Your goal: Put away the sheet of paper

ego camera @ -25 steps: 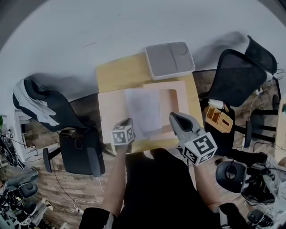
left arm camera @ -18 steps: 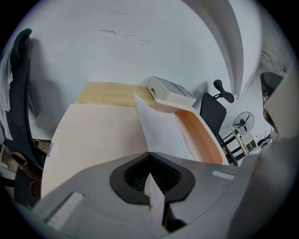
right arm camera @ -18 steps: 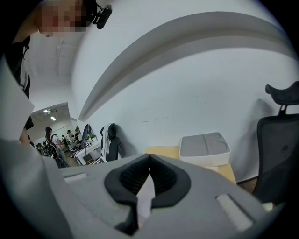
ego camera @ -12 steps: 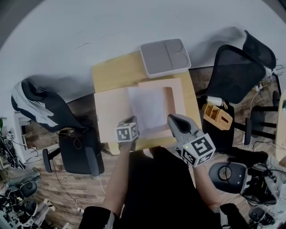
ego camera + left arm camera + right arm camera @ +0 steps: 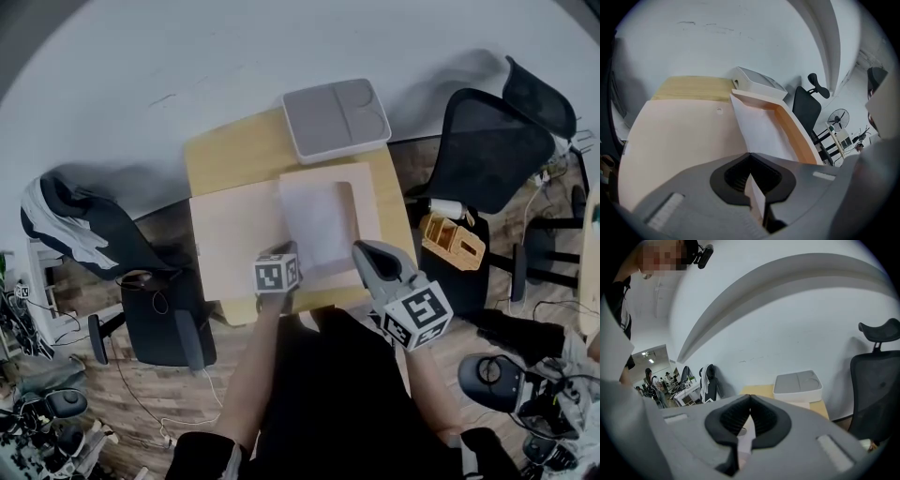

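An open pink folder (image 5: 230, 234) lies on the wooden table (image 5: 234, 150). The white sheet of paper (image 5: 319, 220) rests on the folder's right half, with pink border showing at its top and right. In the left gripper view the sheet (image 5: 759, 131) runs from the jaws to the far end, inside a raised flap (image 5: 792, 129). My left gripper (image 5: 284, 251) is shut on the sheet's near edge (image 5: 750, 157). My right gripper (image 5: 361, 248) hovers by the folder's near right corner. Its jaws (image 5: 750, 397) are shut, and I see nothing clamped between them.
A grey-white tray (image 5: 336, 117) stands at the table's far edge, behind the folder. A black office chair (image 5: 492, 150) is on the right. A wooden organiser (image 5: 453, 242) sits beside it. Left of the table is another chair (image 5: 159, 309) and a draped jacket (image 5: 66, 230).
The sheet has slid away from me and to the right, squaring up on the folder's right half. My left gripper went with it. The right gripper has hardly moved.
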Available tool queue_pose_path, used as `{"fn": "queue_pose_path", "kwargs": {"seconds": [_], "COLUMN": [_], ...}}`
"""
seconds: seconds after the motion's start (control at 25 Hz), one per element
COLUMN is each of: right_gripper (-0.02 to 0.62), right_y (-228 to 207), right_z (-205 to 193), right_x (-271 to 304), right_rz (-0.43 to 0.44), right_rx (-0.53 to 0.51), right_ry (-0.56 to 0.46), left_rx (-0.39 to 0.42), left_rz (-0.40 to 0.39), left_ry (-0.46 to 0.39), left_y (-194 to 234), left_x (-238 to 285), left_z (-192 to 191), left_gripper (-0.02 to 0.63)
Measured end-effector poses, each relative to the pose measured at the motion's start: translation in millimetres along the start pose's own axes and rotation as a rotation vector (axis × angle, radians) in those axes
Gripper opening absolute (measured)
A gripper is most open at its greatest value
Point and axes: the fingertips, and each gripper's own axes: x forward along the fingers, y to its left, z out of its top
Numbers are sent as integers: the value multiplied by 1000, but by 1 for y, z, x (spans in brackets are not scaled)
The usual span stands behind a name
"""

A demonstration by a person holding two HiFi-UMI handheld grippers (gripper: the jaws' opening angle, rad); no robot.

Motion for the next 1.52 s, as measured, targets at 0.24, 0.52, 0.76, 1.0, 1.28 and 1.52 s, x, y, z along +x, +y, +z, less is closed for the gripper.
{"fn": "queue_pose_path", "kwargs": {"seconds": [0.24, 0.52, 0.76, 1.0, 1.28, 1.52], "right_gripper": [0, 0, 0, 0, 0, 0], "right_y": [-7, -14, -13, -7, 9, 23], "right_z": [1, 1, 4, 6, 5, 3], "right_x": [-5, -8, -7, -6, -5, -2], "right_rz": [-3, -1, 11, 27, 55, 66], "right_rx": [8, 15, 13, 7, -7, 0], "right_ry": [-4, -9, -16, -23, -30, -47], "left_rx": [-2, 21, 25, 25, 22, 56], "left_rz": [-25, -41, -46, -36, -19, -20], "left_ry": [29, 46, 53, 41, 3, -69], "left_y": [-12, -21, -22, -17, -12, -10], "left_x": [14, 23, 22, 16, -7, -37], "left_z": [-6, -6, -8, -6, -9, -6], "left_gripper": [9, 11, 14, 81, 83, 81]}}
